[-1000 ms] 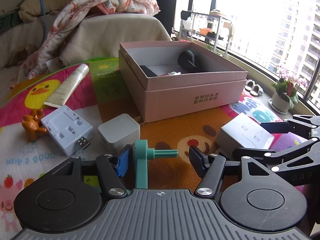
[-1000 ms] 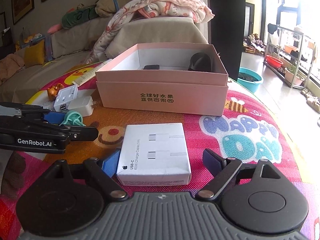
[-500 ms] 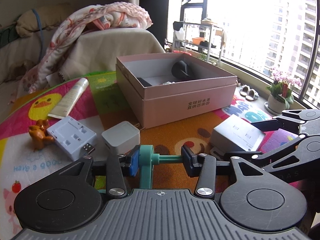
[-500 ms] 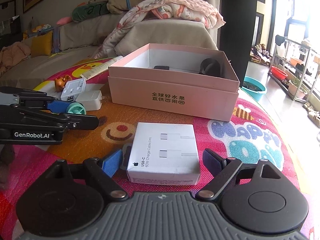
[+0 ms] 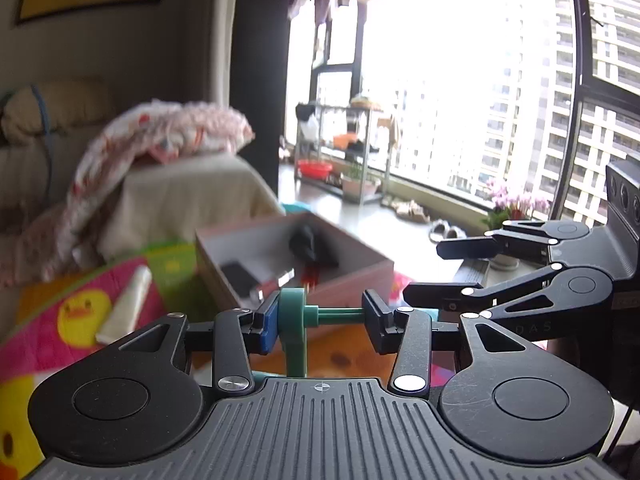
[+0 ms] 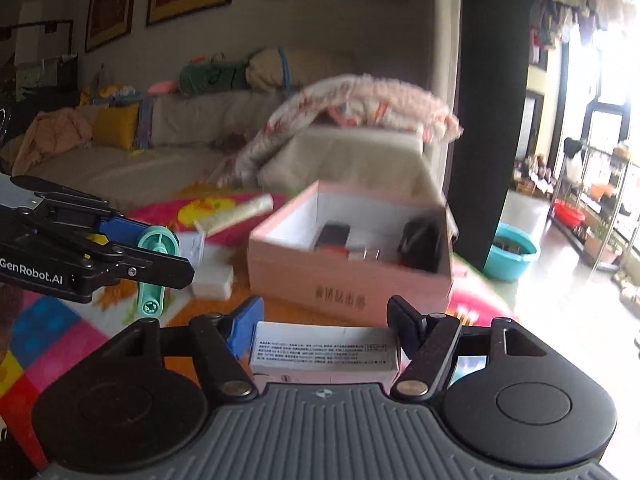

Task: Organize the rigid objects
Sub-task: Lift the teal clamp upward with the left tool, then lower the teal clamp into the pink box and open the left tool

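Teal plastic crank, disc and thin shaft, sits pinched end to end in the left gripper, just short of the pink box. Beside it the right gripper is closing on a white carton, apparently gripped. Carry both level over the box rim before releasing.

Left tool clamped, right tool closing.

"GenRobot.AI" stands in white on the black left gripper at the left edge of the right wrist view. "DAS" shows faintly on the right gripper, at right in the left wrist view. Print on the white box and the pink box is too blurred to read.
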A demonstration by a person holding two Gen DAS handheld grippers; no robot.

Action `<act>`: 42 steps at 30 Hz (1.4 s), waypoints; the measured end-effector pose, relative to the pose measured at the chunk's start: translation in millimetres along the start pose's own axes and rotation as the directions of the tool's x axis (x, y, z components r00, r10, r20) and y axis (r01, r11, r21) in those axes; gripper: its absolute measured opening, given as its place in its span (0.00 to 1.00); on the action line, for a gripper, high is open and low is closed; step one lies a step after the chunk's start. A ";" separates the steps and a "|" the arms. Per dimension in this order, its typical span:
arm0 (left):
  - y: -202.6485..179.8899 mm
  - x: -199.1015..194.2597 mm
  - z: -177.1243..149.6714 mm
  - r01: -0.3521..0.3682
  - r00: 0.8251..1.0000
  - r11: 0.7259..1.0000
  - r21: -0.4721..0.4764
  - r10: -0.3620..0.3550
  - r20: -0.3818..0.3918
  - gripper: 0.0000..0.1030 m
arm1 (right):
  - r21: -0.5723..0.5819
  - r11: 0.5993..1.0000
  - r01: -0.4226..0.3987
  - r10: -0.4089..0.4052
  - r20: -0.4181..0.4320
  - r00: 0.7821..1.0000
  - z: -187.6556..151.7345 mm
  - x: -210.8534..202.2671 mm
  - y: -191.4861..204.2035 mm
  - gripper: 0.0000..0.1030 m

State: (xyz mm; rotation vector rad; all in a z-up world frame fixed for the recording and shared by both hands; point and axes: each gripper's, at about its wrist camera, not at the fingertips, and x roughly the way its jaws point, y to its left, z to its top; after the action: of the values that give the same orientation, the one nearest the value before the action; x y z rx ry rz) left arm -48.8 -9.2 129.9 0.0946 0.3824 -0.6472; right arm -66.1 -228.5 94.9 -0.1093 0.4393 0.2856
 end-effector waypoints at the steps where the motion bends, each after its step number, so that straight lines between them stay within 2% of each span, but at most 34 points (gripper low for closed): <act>1: -0.6 -3.8 17.8 -0.007 0.999 1.000 0.024 0.006 0.050 0.46 | 0.004 1.000 0.012 -0.012 0.062 0.998 15.9 -9.3 -4.1 0.61; 2: -0.2 -6.1 34.3 -0.015 0.995 0.999 0.043 0.011 0.095 0.46 | 0.005 1.000 0.017 -0.018 0.109 0.994 29.7 -15.4 -7.4 0.27; 3: -0.1 -6.9 53.5 -0.025 0.989 0.998 0.063 0.015 0.146 0.46 | -0.001 1.000 0.020 -0.020 0.132 0.991 45.6 -18.1 -11.2 0.18; 5: 4.3 -0.4 84.3 -0.043 0.977 0.996 0.081 0.025 0.211 0.46 | 0.006 0.999 0.053 -0.053 0.185 0.981 72.3 -18.6 -19.7 0.18; 7: 11.6 10.4 101.0 -0.055 0.972 0.997 0.061 0.040 0.230 0.46 | -0.006 0.997 0.079 -0.076 0.213 0.974 89.2 -11.9 -27.8 0.18; 11: 26.4 23.1 92.1 -0.022 0.981 0.999 -0.043 0.030 0.189 0.46 | 0.042 0.998 0.046 -0.053 0.170 0.984 91.6 -4.7 -55.1 0.19; 13: 31.6 26.4 68.3 -0.008 0.989 0.997 -0.074 0.019 0.145 0.46 | 0.020 0.999 0.042 -0.044 0.138 0.989 74.1 -9.4 -62.4 0.27; 14: 33.7 28.2 55.9 -0.014 0.993 0.996 -0.087 0.025 0.119 0.46 | -0.003 0.999 0.038 -0.038 0.113 0.993 62.3 -11.3 -63.9 0.50; 15: 36.6 29.2 43.8 -0.017 0.995 0.995 -0.101 0.027 0.097 0.46 | -0.016 0.999 0.032 -0.030 0.088 0.996 50.0 -12.7 -65.6 0.77; 16: 38.4 30.3 31.5 -0.013 0.997 0.993 -0.119 0.022 0.076 0.46 | -0.011 1.000 0.021 -0.020 0.061 0.998 32.2 -15.5 -65.7 0.85; 17: 40.4 30.8 20.8 -0.009 0.998 0.990 -0.138 0.017 0.056 0.46 | 0.007 1.000 0.002 -0.002 0.032 0.999 16.4 -16.8 -65.1 0.88; 20: 41.0 33.3 -5.3 0.001 1.000 0.990 -0.145 -0.003 -0.009 0.46 | 0.012 0.993 -0.121 0.122 -0.105 0.987 -23.3 -14.6 -51.1 0.88; 22: 40.2 32.5 -17.9 -0.001 0.999 0.992 -0.127 -0.006 -0.048 0.46 | -0.049 0.985 -0.164 0.154 -0.154 0.976 -42.9 -14.5 -30.6 0.88; 24: 40.1 29.6 -25.5 -0.004 0.998 0.992 -0.123 -0.005 -0.070 0.46 | -0.093 0.982 -0.162 0.143 -0.188 0.972 -52.7 -10.8 -13.2 0.88; 28: 45.0 18.7 -34.2 -0.006 0.997 0.988 -0.151 -0.005 -0.072 0.46 | -0.007 0.994 -0.109 0.103 -0.261 0.960 -59.8 5.4 5.7 0.88; 31: 46.9 10.8 -37.2 -0.017 0.997 0.986 -0.168 0.005 -0.071 0.46 | -0.070 0.998 -0.009 -0.009 -0.259 0.966 -67.8 12.2 22.1 0.88; 33: 47.4 7.3 -40.3 -0.025 0.997 0.984 -0.178 0.012 -0.073 0.46 | -0.094 0.995 0.020 -0.045 -0.277 0.960 -71.2 15.7 26.8 0.89; 37: 46.0 8.3 -46.2 -0.025 0.996 0.981 -0.192 0.008 -0.088 0.46 | -0.027 0.999 0.020 -0.028 -0.299 0.954 -73.3 14.6 16.0 0.88; 38: 44.4 9.1 -47.9 -0.020 0.995 0.982 -0.190 0.001 -0.097 0.46 | -0.008 1.000 0.010 -0.012 -0.293 0.956 -72.9 12.9 12.8 0.83; 42: 35.7 14.6 -47.4 0.040 0.989 0.985 -0.168 -0.062 -0.131 0.46 | 0.033 0.999 -0.028 0.035 -0.255 0.966 -63.0 4.9 3.2 0.71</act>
State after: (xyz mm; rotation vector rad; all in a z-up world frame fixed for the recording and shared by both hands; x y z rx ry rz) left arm -31.7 20.5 79.4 -0.0290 0.5699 -0.6591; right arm -88.3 -234.6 36.0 -0.1108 0.7021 0.2975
